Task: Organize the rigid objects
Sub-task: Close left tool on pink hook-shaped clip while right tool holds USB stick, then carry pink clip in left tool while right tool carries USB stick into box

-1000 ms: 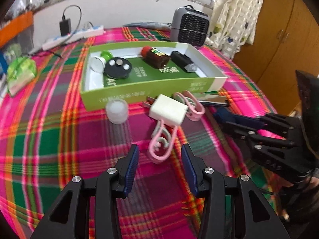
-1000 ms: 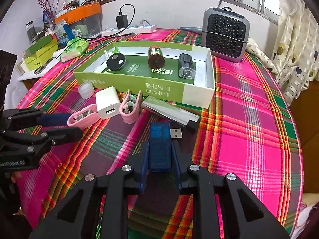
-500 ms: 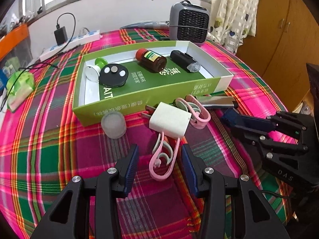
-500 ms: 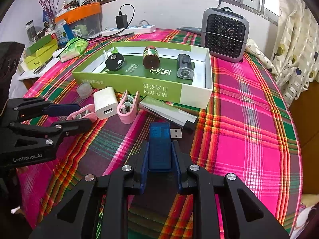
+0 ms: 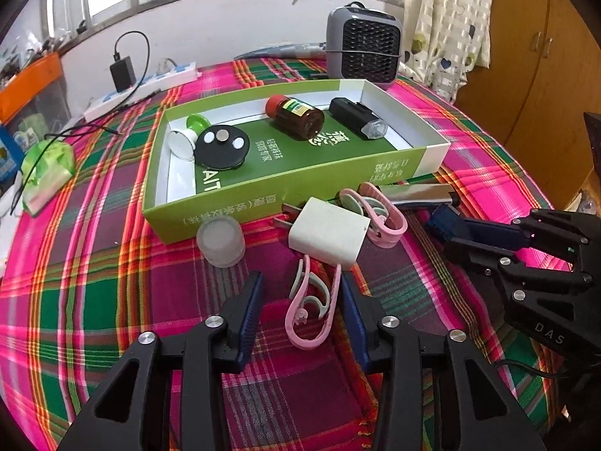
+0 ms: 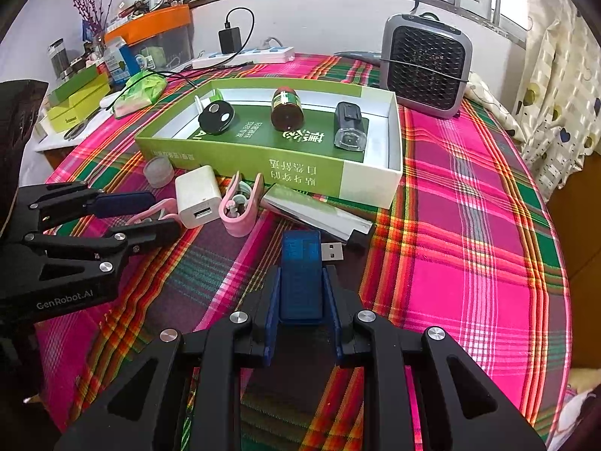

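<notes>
On the plaid cloth a pink clip lies between the fingers of my left gripper, whose jaws are closing. The right pad is at the clip's side and the left pad stands clear of it. Just beyond lie a white charger, a second pink clip, a translucent cap and a silver flat case. My right gripper is shut on a blue USB device held low over the cloth. The green box holds a brown bottle, a black light and a black round disc.
A grey fan heater stands behind the box. A power strip with a charger and a green bag lie at the far left. A wooden cabinet is to the right. Green boxes crowd a side shelf.
My left gripper has come forward so the near pink clip lies between its fingers, and its jaws have narrowed. The right gripper has stayed put with the blue USB device.
</notes>
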`<state>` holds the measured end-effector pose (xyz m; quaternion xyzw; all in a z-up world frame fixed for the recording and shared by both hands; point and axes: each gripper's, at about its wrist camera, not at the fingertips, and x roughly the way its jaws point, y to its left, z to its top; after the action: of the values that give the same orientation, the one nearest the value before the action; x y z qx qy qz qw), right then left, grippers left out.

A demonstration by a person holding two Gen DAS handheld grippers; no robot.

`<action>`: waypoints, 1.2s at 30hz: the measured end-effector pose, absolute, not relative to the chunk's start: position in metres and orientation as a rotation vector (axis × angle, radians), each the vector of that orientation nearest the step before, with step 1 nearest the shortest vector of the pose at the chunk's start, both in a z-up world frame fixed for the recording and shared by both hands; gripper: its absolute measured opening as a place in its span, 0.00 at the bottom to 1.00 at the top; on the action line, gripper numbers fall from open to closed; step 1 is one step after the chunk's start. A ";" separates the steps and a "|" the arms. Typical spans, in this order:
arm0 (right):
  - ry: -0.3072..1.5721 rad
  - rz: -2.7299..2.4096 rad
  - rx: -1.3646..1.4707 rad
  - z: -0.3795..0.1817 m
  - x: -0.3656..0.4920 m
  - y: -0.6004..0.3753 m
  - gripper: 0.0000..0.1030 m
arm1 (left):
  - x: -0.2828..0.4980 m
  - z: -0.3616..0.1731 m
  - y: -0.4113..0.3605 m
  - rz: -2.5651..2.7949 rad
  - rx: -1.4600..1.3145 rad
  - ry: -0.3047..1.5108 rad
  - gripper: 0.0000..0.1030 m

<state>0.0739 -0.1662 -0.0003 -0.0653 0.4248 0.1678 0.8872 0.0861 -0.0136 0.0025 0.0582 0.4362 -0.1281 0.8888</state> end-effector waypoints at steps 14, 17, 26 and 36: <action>0.883 0.349 -0.139 -0.001 0.075 -0.166 0.23 | 0.085 0.002 -0.005 -0.252 0.083 0.903 0.22; 0.882 0.348 -0.140 -0.001 0.075 -0.166 0.23 | 0.084 0.002 -0.005 -0.254 0.078 0.903 0.22; 0.882 0.348 -0.141 -0.001 0.074 -0.166 0.23 | 0.084 0.002 -0.005 -0.254 0.076 0.902 0.22; 0.880 0.354 -0.145 -0.001 0.073 -0.165 0.22 | 0.080 0.008 -0.004 -0.259 0.071 0.892 0.22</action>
<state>0.0734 -0.1653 -0.0009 -0.0697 0.4235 0.1702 0.8870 0.0796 -0.0039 0.0075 0.0343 0.4302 -0.1248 0.8934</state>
